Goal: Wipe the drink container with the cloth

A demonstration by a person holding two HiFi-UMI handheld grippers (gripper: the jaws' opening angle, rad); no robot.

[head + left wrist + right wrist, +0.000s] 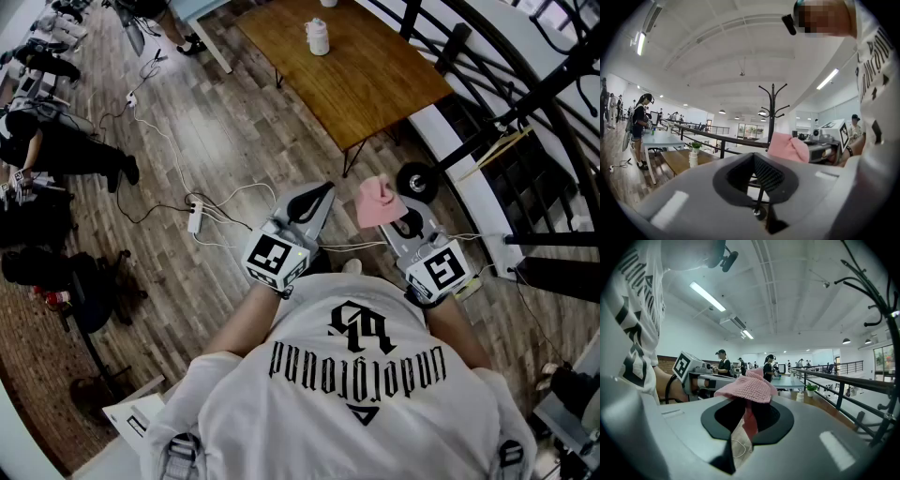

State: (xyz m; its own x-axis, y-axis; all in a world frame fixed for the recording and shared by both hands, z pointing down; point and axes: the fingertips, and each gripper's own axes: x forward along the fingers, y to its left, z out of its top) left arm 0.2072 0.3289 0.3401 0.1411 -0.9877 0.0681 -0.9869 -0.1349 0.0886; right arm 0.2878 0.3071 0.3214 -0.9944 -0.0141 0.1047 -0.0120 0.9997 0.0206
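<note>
Approach step: the right gripper (401,221) is clamped on the pink cloth (377,202), the left gripper (315,199) is closed and empty, and the drink container (319,37) stands well apart on the far wooden table (375,89), so the next move calls for carrying both grippers forward to it.

Pink knitted cloth (749,386), wooden table (361,70)
</note>
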